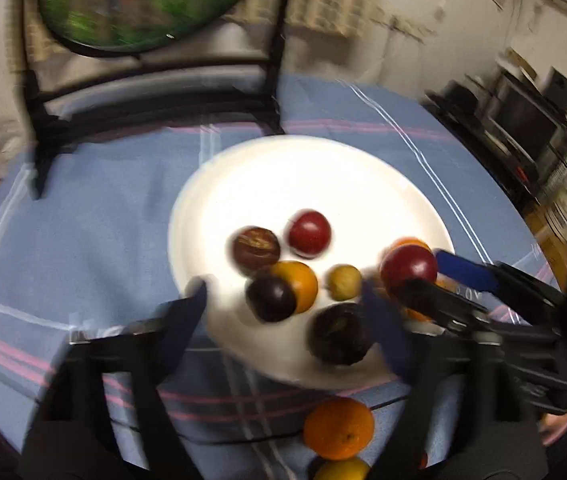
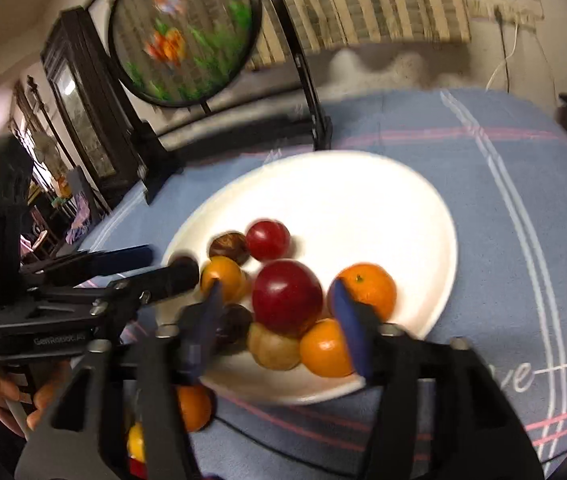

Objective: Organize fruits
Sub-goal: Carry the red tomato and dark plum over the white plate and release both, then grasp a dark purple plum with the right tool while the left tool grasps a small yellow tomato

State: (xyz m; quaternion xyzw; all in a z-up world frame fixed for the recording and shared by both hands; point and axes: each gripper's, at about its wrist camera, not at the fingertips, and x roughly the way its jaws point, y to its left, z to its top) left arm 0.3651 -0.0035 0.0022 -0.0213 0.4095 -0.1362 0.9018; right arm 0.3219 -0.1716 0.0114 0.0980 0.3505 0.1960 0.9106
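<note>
Blue plaid tablecloth (image 2: 503, 184) over a round table, cluttered room behind; both views smeared by motion. White plate (image 2: 363, 200) sits mid-table, fruit bunched at its near side. I see a large red apple (image 2: 287, 296) on top of the pile, between my right gripper (image 2: 279, 320) fingers; jaws wide, whether the pads touch it I cannot tell. Under and beside it: two oranges (image 2: 369, 288), a tan fruit (image 2: 273, 346), dark plums (image 1: 271, 298), a smaller red fruit (image 2: 268, 239). My left gripper (image 1: 283, 308) hangs over the near rim, jaws wide, holding nothing. Off the plate, just beside its near edge, an orange (image 1: 338, 427) and a lemon (image 1: 341, 470). Round painted screen (image 2: 185, 32) stands behind.
</note>
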